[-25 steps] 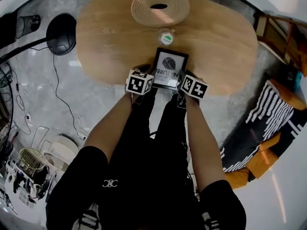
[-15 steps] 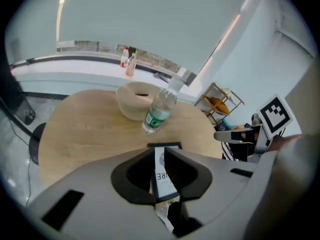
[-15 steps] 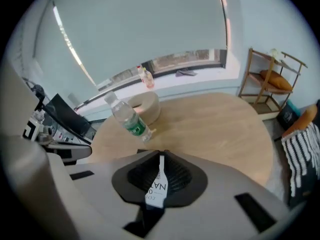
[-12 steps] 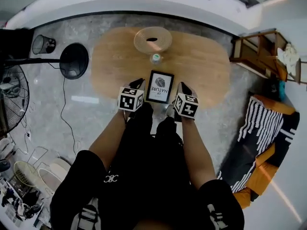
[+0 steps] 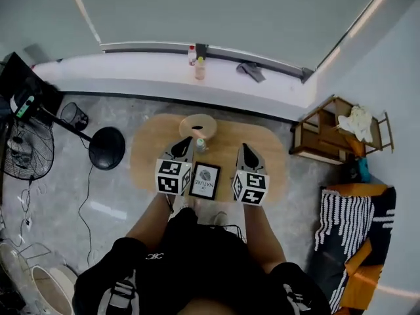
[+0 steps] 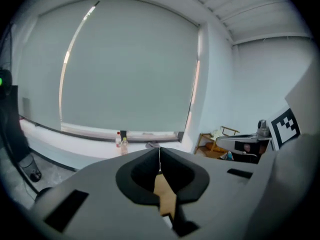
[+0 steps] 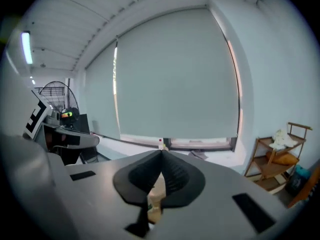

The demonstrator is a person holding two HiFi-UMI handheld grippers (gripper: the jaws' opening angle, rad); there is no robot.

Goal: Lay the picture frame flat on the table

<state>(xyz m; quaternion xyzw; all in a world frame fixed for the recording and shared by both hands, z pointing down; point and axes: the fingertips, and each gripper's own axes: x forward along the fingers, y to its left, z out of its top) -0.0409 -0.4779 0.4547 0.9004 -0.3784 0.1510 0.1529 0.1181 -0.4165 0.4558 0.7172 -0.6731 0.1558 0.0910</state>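
Observation:
The black picture frame (image 5: 204, 180) with a white print lies face up on the oval wooden table (image 5: 147, 157), near its front edge. My left gripper (image 5: 185, 142) hangs above the table just left of the frame, and my right gripper (image 5: 245, 148) hangs just right of it. Neither touches the frame. In the left gripper view the jaws (image 6: 159, 149) are pressed together with nothing between them. The right gripper (image 7: 161, 152) is shut the same way in its own view. Both point level toward the window wall.
A round woven mat (image 5: 197, 125) and a small green-topped cup (image 5: 199, 144) sit behind the frame. A fan (image 5: 25, 151) and a black round base (image 5: 107, 147) stand left of the table, a wooden shelf (image 5: 327, 136) right. Two bottles (image 5: 197, 64) stand on the sill.
Both grippers have come away from the frame's lower corners, risen and shut. The head view has pulled far up and back, so the table looks small. The frame stays flat.

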